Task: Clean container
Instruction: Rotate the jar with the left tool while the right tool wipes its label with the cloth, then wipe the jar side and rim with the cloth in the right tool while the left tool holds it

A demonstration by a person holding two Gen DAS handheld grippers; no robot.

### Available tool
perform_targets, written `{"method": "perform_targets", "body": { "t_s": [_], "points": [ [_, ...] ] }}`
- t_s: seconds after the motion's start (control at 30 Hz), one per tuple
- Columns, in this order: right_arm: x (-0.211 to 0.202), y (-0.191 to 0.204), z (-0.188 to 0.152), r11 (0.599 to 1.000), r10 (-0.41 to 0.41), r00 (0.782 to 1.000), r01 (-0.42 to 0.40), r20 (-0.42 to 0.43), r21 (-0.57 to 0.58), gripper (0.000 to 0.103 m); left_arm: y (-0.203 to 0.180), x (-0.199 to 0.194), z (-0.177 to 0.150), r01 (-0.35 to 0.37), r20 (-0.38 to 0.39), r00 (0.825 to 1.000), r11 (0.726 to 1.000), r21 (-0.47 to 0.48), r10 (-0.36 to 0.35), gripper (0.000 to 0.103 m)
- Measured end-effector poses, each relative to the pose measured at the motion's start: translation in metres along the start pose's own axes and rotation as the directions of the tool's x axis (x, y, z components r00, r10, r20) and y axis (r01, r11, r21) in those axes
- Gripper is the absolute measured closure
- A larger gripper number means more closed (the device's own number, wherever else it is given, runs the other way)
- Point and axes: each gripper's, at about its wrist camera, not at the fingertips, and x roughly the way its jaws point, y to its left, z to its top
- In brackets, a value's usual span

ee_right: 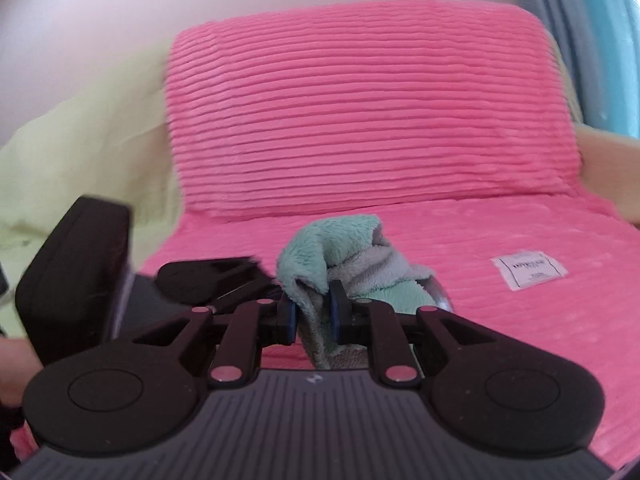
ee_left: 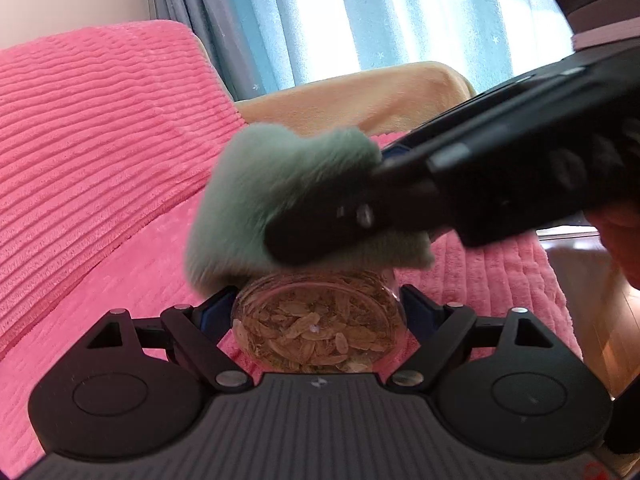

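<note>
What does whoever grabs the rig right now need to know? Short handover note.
Left hand-held gripper: shut on the clear jar of dried slices, holding it by its sides above the pink sofa cover.
Right hand-held gripper: shut on the green-and-grey microfibre cloth.
Position: cloth pressed against the far end of the jar; frame is blurred, so a wipe looks under way.
Done: both grasps made, cloth on the jar.
Left: finish wiping the jar's outside, then put jar and cloth down. How clean the jar is can't be judged.

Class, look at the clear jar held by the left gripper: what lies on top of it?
A green cloth, clamped by the right gripper, covers the jar; any lid beneath is hidden.
</note>
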Motion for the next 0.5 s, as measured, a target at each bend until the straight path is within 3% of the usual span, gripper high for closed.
{"method": "perform_targets", "body": {
  "t_s": [0.13,0.27,0.37,0.43,0.5],
  "points": [
    [0.001,-0.007,0.0,0.999,-0.052,0.999,0.052,0.008,-0.002,0.092,-0.002,0.0,0.0,-0.003,0.001,1.0,1.0,0.008,0.003,0.017],
    [0.004,-0.027,0.001,0.983,-0.173,0.985,0.171,0.022,0.067,0.092,-0.005,0.001,0.0,-0.012,0.004,1.0,1.0,0.019,0.012,0.017],
    [0.004,-0.033,0.0,0.981,-0.167,0.986,0.164,0.025,0.102,0.092,-0.003,0.002,0.001,-0.009,0.002,1.0,1.0,-0.006,0.009,0.017],
    [0.006,-0.029,0.0,0.982,-0.172,0.985,0.169,0.027,0.079,0.091,0.005,0.003,0.0,0.016,-0.002,1.0,0.997,-0.075,-0.016,0.014],
    [0.006,-0.029,0.0,0.983,-0.171,0.985,0.168,0.026,0.078,0.091,0.018,0.002,-0.001,0.068,0.014,0.998,0.977,-0.2,-0.066,0.013]
  ]
}}
